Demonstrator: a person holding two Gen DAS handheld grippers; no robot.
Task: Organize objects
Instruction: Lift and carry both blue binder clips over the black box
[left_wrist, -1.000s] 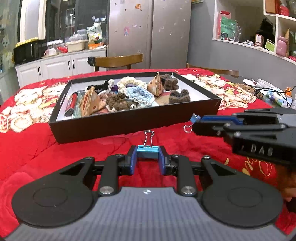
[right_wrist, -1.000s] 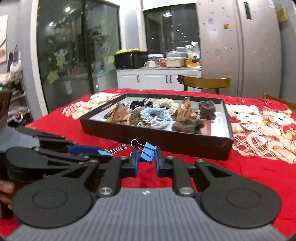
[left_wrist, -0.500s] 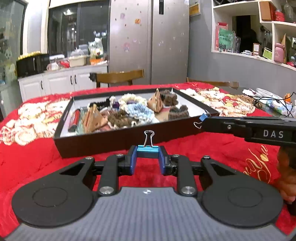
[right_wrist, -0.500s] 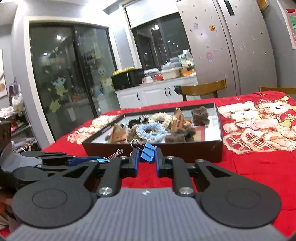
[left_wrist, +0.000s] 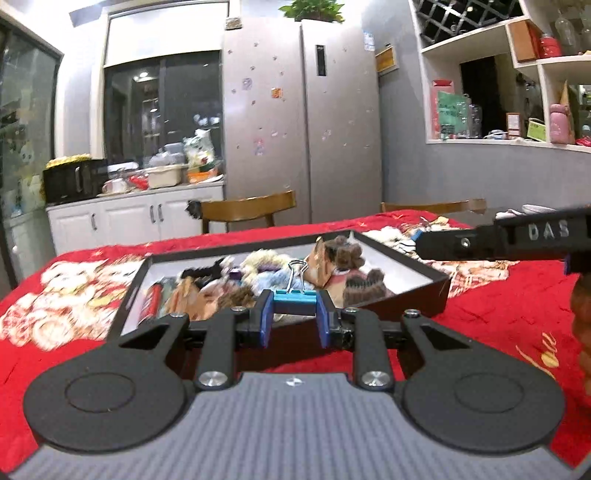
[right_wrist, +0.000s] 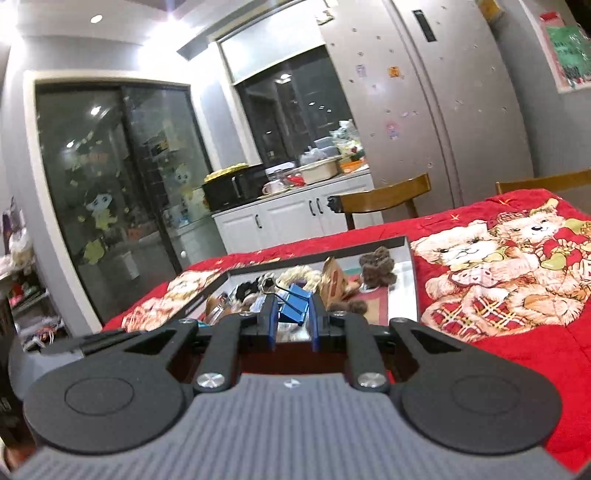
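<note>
Two grippers each carry a blue clip in front of the open box.

The left gripper (left_wrist: 294, 318) is clenched on a light blue clip (left_wrist: 294, 296), whose wire handle stands up between the fingers. The right gripper (right_wrist: 292, 320) is clenched on a darker blue clip (right_wrist: 293, 304), which sits tilted with its wire loop to the left. Both clips are held above the near edge of the black box (left_wrist: 404, 308), which lies on a red cloth (left_wrist: 491, 314) and holds knitted things (left_wrist: 345, 254); the blur makes the smaller contents hard to name. Behind stands a wooden chair (left_wrist: 245, 210).
</note>
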